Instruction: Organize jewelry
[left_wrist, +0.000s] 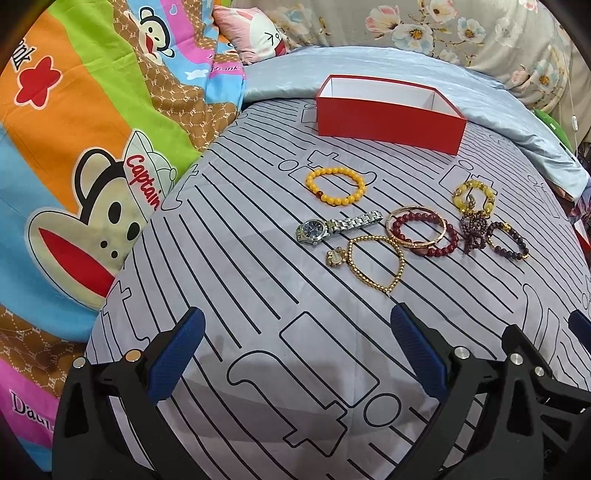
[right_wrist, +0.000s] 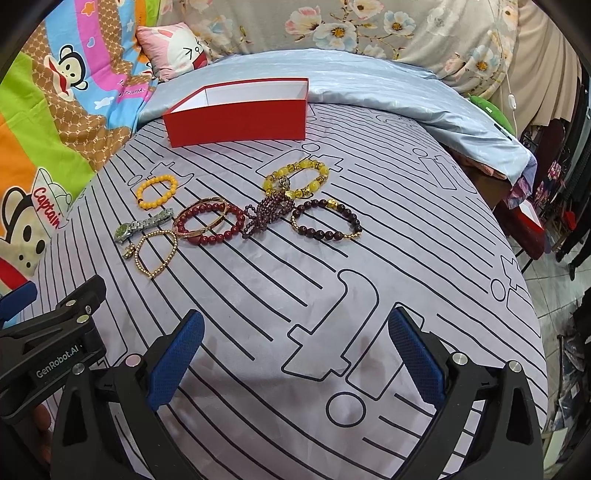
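While both our left hand-held gripper (left_wrist: 295, 354) and right hand-held gripper (right_wrist: 295, 354) hover with jaws apart and empty, the jewelry (right_wrist: 236, 210) lies clustered mid-bed before the red box (right_wrist: 236, 118). Overlapping bangle (right_wrist: 201, 218) and red beads (right_wrist: 216, 225) risk snagging together; open bedsheet (right_wrist: 295, 295) lies nearer us.

**Jewelry spread before an open red box**

Red box (right_wrist: 236, 120), white inside, stands open on the striped sheet. Nearer lie an orange bead bracelet (right_wrist: 157, 192), silver watch (right_wrist: 142, 225), gold bead chain (right_wrist: 155, 253), gold bangle (right_wrist: 201, 219) overlapping a red bead bracelet (right_wrist: 216, 227), purple strand (right_wrist: 267, 214), yellow bracelet (right_wrist: 297, 179), dark bracelet (right_wrist: 327, 221)
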